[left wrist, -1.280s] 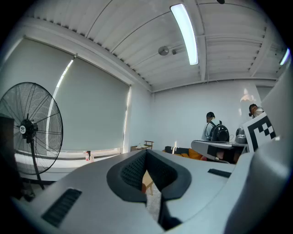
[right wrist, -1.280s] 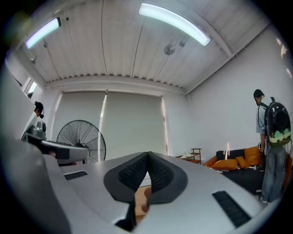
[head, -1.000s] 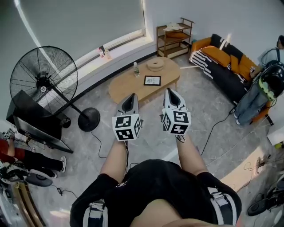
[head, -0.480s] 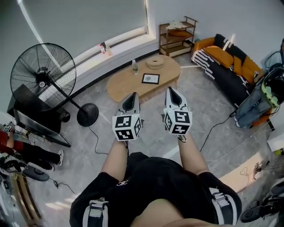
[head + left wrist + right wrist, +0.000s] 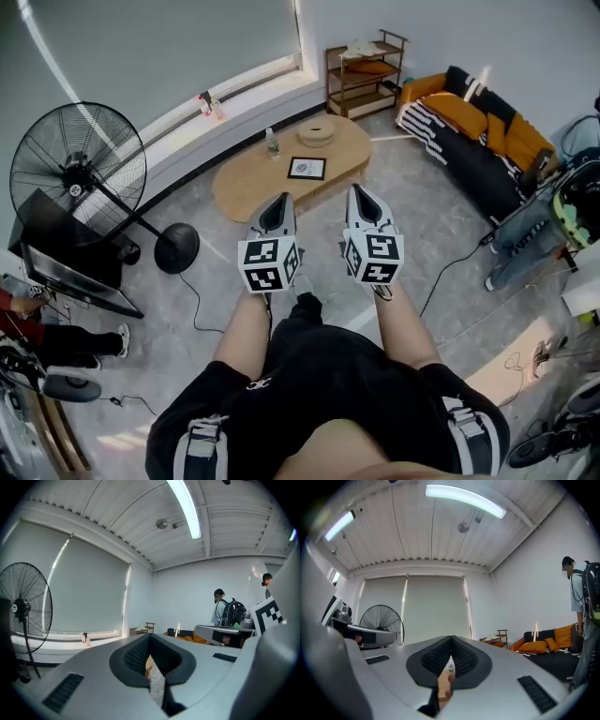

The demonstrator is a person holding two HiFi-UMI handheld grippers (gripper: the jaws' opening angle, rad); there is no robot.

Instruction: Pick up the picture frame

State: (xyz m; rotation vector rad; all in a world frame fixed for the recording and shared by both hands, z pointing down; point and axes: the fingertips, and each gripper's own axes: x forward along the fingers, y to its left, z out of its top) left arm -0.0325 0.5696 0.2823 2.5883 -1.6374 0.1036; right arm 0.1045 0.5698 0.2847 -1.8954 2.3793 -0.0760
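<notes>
The picture frame (image 5: 307,168), black-edged with a white mat, lies flat on the oval wooden coffee table (image 5: 246,187) well ahead of me. Both grippers are held side by side at chest height, short of the table and pointing toward it. My left gripper (image 5: 277,201) is shut with nothing between its jaws; its tips meet in its own view (image 5: 150,636). My right gripper (image 5: 361,193) is likewise shut and empty, the tips closed in its own view (image 5: 451,639). Through the right jaws' slit a sliver of the table and a small bottle (image 5: 450,668) shows.
On the table also stand a small bottle (image 5: 272,143) and a round woven piece (image 5: 315,133). A large floor fan (image 5: 80,173) stands left, a wooden shelf (image 5: 364,73) at the back, a sofa (image 5: 469,131) right. Cables cross the floor. A person with a backpack (image 5: 228,612) stands at right.
Both grippers have advanced together toward the coffee table, staying shut. In the head view the table and frame have shifted slightly left and up.
</notes>
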